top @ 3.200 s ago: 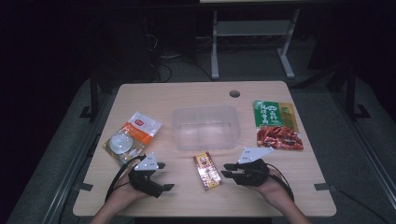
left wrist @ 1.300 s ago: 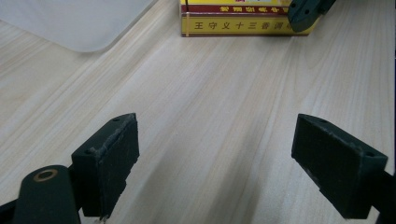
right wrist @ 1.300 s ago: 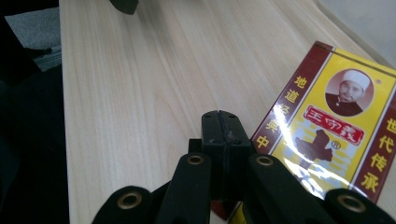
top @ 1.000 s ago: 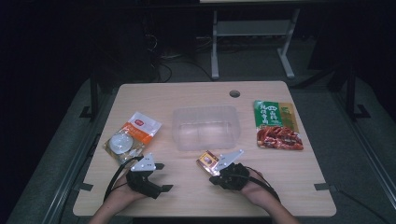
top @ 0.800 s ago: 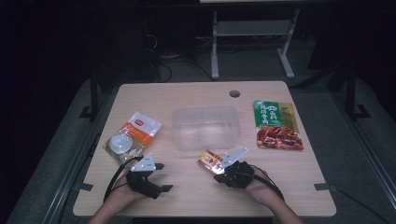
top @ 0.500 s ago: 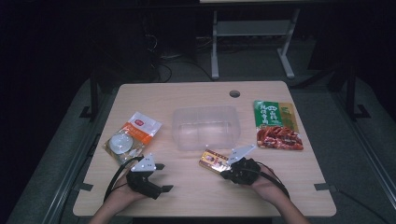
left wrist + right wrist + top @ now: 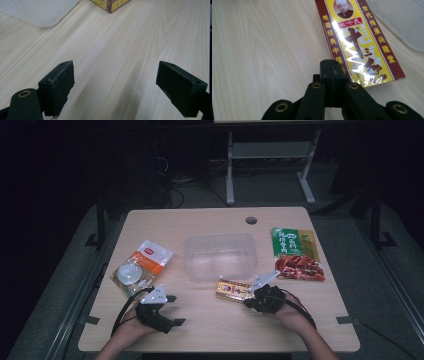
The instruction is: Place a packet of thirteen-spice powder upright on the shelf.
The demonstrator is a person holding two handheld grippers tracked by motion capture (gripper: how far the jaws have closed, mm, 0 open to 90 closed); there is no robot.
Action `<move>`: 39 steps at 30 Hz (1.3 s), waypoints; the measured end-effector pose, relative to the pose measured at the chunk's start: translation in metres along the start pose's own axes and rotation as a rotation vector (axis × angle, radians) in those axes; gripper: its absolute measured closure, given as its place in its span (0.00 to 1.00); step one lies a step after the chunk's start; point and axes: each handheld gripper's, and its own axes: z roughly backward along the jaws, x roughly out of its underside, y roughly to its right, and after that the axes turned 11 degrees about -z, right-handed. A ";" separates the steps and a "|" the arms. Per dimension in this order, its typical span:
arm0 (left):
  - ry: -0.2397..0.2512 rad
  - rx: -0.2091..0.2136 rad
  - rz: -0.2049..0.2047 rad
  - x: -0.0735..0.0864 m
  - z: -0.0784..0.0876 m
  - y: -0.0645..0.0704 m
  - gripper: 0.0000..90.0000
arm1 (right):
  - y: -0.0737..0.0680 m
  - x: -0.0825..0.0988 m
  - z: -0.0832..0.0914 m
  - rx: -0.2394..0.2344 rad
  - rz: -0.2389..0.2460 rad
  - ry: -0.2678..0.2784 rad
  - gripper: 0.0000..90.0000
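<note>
Resting on the worktop [image 7: 210,220], the right gripper [image 7: 253,295] has jaws clenched together, tips at a yellow packet [image 7: 235,290] near the clear tub [image 7: 220,256]; left gripper [image 7: 167,310] jaws released.

Room dark, table [image 7: 210,320] lit from above; glare on yellow packet [image 7: 359,47]; near jaws blurry.
</note>
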 end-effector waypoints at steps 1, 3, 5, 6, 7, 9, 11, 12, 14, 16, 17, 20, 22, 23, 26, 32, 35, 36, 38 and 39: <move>0.001 0.000 0.000 0.000 0.000 0.000 0.16 | 0.000 0.000 0.000 0.000 0.000 0.000 1.00; 0.001 0.000 0.000 0.000 0.000 0.000 0.16 | 0.004 0.001 0.002 0.009 -0.004 -0.003 1.00; -0.001 0.000 0.000 0.000 0.000 0.000 0.16 | 0.008 0.002 0.003 0.018 -0.007 -0.001 1.00; -0.001 0.001 -0.001 0.000 0.000 0.000 0.16 | 0.011 0.002 0.005 0.016 -0.014 0.002 1.00; -0.001 0.002 -0.001 0.000 0.000 0.000 0.16 | 0.011 0.002 0.005 0.016 -0.014 0.002 1.00; -0.003 0.003 -0.003 0.000 0.000 0.000 0.16 | 0.013 0.003 0.006 0.003 -0.001 0.004 1.00; -0.003 0.002 -0.005 0.000 0.000 0.000 0.16 | 0.014 0.004 0.009 -0.036 0.015 0.011 0.95; -0.004 0.002 -0.006 0.000 0.000 0.000 0.16 | 0.017 0.003 0.015 -0.058 0.022 0.021 0.89; -0.001 0.004 -0.001 0.000 0.000 0.000 0.16 | 0.021 0.004 0.021 -0.077 0.022 0.041 0.79; -0.001 0.005 0.001 0.000 0.000 0.000 0.16 | 0.027 0.006 0.026 -0.082 0.030 0.062 0.71; -0.002 0.006 0.000 0.000 0.000 0.000 0.16 | 0.027 0.006 0.026 -0.082 0.030 0.062 0.71; -0.004 0.010 0.000 -0.001 -0.002 0.001 0.16 | 0.035 0.008 0.029 -0.071 0.040 0.091 0.49; -0.008 0.014 -0.003 -0.001 -0.002 0.001 0.16 | 0.036 0.007 0.029 -0.055 0.056 0.087 0.42; -0.008 0.014 -0.002 -0.001 -0.003 0.001 0.16 | 0.037 0.005 0.028 -0.048 0.067 0.080 0.41; -0.010 0.019 0.002 -0.001 -0.004 0.002 0.16 | 0.041 0.000 0.026 -0.051 0.104 0.070 0.34; -0.023 0.033 -0.010 -0.002 -0.006 0.002 0.16 | 0.053 -0.012 0.013 -0.091 0.157 0.065 0.25; -0.023 0.035 -0.011 -0.002 -0.006 0.002 0.16 | 0.056 -0.015 0.009 -0.114 0.167 0.077 0.25; -0.022 0.036 -0.012 -0.002 -0.006 0.003 0.16 | 0.057 -0.015 0.007 -0.123 0.170 0.078 0.25; -0.019 0.038 -0.012 -0.002 -0.006 0.003 0.16 | 0.056 -0.016 0.001 -0.117 0.181 0.071 0.24; -0.019 0.038 -0.012 -0.001 -0.006 0.002 0.16 | 0.057 -0.017 -0.001 -0.116 0.182 0.069 0.25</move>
